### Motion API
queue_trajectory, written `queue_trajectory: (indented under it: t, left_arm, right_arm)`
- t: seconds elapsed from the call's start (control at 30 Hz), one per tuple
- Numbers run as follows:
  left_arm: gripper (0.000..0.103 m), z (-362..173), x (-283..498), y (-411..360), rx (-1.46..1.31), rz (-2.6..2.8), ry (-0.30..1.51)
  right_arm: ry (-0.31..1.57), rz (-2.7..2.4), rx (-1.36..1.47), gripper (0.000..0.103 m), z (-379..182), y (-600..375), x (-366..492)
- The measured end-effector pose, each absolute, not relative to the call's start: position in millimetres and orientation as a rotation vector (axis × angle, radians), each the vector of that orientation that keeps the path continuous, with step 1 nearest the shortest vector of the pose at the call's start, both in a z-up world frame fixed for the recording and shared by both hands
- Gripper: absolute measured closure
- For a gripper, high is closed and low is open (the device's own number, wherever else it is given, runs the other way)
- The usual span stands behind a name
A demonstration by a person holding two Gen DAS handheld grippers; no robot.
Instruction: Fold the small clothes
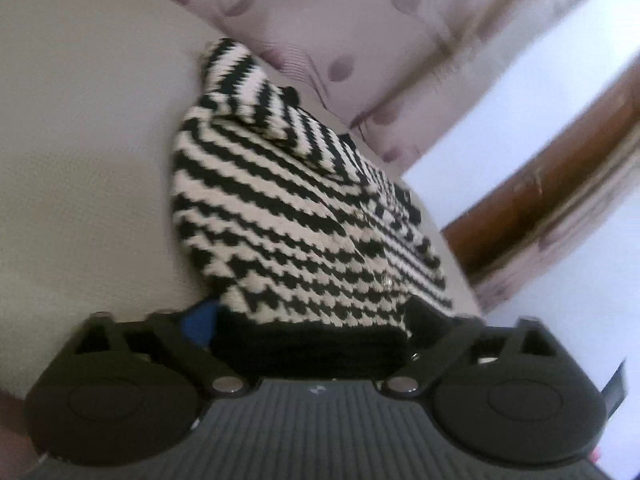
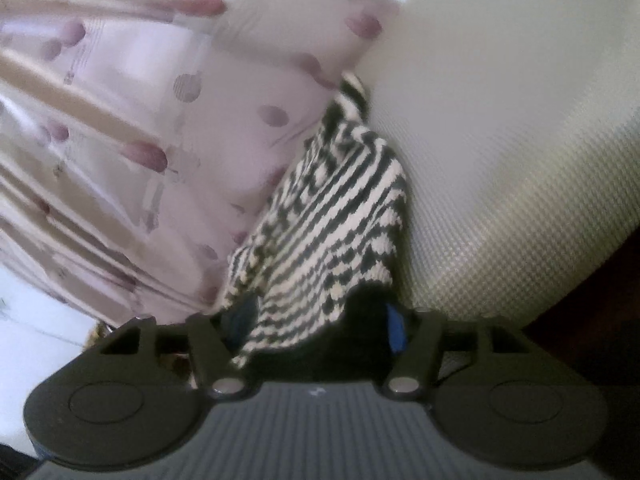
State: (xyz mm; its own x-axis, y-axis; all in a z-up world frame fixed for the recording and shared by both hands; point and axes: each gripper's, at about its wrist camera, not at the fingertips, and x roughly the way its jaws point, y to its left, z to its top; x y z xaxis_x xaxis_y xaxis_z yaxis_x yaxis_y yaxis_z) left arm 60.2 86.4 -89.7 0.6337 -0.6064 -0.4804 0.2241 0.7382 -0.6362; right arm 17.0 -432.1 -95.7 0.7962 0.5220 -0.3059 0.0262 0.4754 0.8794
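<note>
**A:** Where is the garment, and what borders it?

**B:** A small black-and-white houndstooth knit sweater (image 1: pixel 280 208) lies on a pale textured table (image 1: pixel 80 140). In the left wrist view it stretches away from the camera, one sleeve folded across its upper part. Its black hem sits at the near end, between the fingers of the left gripper (image 1: pixel 312 328). Beyond the table's far edge hangs a pink curtain with purple dots (image 1: pixel 360 32).

**A:** How do the claws stand?

**B:** The left gripper's fingers are spread wide, either side of the hem; whether the pads press the cloth is hidden, so I cannot tell if it pinches. The right gripper (image 2: pixel 320 328) has the sweater's (image 2: pixel 328 216) black hem bunched between its fingers, the knit rising from them in a tented fold. I cannot tell whether the pads grip it.

**A:** Where is there open room?

**B:** In the left view, bare table spreads to the sweater's left. In the right view, bare table (image 2: pixel 520 140) spreads to its right, while the curtain (image 2: pixel 140 120) is close on the left. Both views are motion-blurred.
</note>
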Motion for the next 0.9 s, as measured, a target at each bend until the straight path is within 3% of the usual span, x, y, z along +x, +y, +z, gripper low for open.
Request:
queue_trajectory:
  t: [0.03, 0.1, 0.17, 0.3, 0.37, 0.4, 0.43, 0.73, 0.8, 0.9]
  left_arm:
    - [0.009, -87.6, 59.5, 79.1, -0.519, -0.496, 0.737]
    - [0.026, -85.8, 56.8, 70.6, -0.446, -0.479, 0.722]
    - [0.076, -90.8, 58.1, 72.3, -0.437, -0.461, 0.747]
    - [0.079, -102.1, 63.4, 86.0, -0.555, -0.470, 0.774]
    - [0.082, -100.6, 62.7, 85.1, -0.542, -0.463, 0.763]
    - [0.082, -99.8, 61.0, 83.7, -0.533, -0.457, 0.756]
    - [0.082, -98.9, 60.8, 82.4, -0.532, -0.451, 0.752]
    - [0.081, -87.2, 51.3, 97.3, -0.539, -0.436, 0.716]
    - [0.073, -88.6, 53.5, 96.7, -0.533, -0.463, 0.754]
    - [0.049, -90.8, 52.2, 97.3, -0.527, -0.436, 0.760]
  right_arm:
    - [0.596, 0.327, 1.053, 0.040, -96.9, -432.7, 16.7]
    - [0.594, 0.329, 1.060, 0.040, -97.4, -432.9, 17.2]
    - [0.590, 0.332, 1.054, 0.040, -97.7, -432.1, 17.6]
    - [0.589, 0.332, 1.022, 0.042, -95.5, -428.9, 19.0]
    - [0.604, 0.309, 0.956, 0.063, -90.9, -423.6, 21.7]
    - [0.633, 0.284, 0.910, 0.088, -89.7, -419.8, 24.4]
    - [0.661, 0.264, 0.893, 0.093, -91.4, -417.6, 27.5]
    - [0.574, 0.314, 0.936, 0.093, -75.9, -433.3, 22.1]
    - [0.586, 0.307, 0.935, 0.093, -78.3, -434.4, 20.7]
    - [0.625, 0.284, 0.906, 0.093, -84.8, -430.7, 19.7]
